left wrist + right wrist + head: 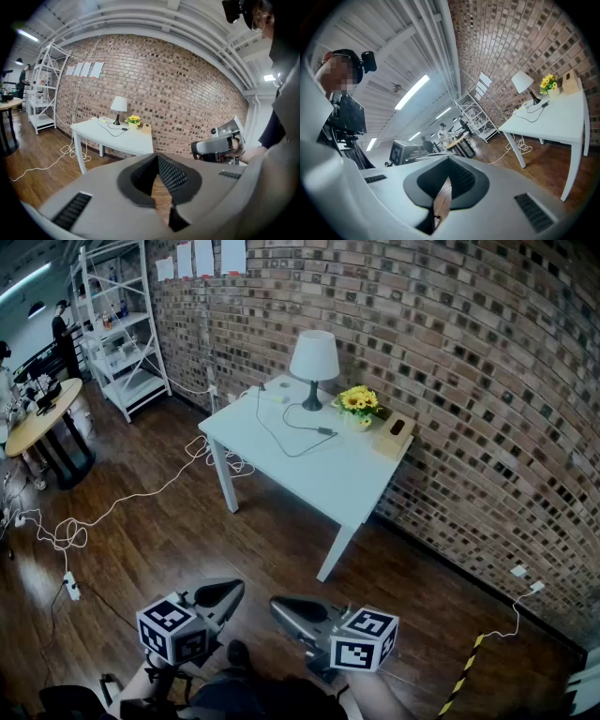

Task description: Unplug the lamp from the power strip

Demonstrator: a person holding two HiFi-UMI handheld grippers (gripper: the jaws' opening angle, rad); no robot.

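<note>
Left gripper (223, 595): bottom edge, tipped slightly down, jaws closed together, empty; holding hand cut off.
Right gripper (284, 607): just beside, level, jaws likewise closed on nothing.
Lamp (314, 360): upright at back of white table (281, 470), well apart from both grippers.
Cord (325, 431): traceable in head view only, looping across tabletop from lamp base.
Power strip: too small to make out.

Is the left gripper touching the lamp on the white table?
Apart. The head view shows the left gripper far from the lamp, with wooden floor between them.
</note>
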